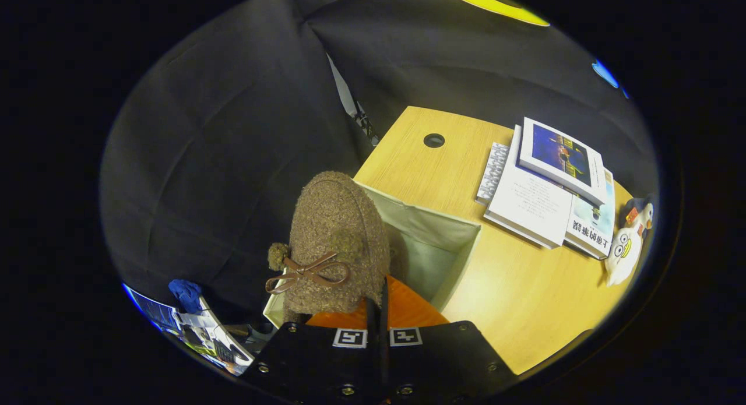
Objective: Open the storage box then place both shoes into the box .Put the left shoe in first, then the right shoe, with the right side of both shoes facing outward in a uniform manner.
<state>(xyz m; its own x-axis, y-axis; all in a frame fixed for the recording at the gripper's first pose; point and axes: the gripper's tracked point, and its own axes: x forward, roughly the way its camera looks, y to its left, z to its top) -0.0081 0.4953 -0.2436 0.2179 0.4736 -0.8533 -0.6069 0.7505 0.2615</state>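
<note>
Above open storage box [434, 236], gripper [377, 312] pinching brown shoe [338, 236], toe forward

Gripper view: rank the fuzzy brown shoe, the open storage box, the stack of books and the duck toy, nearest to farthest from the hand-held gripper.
1. Fuzzy brown shoe, clamped in the hand-held gripper.
2. Storage box, open, just ahead.
3. Stack of books, beyond the box on the table.
4. Duck toy, past the books.
</note>
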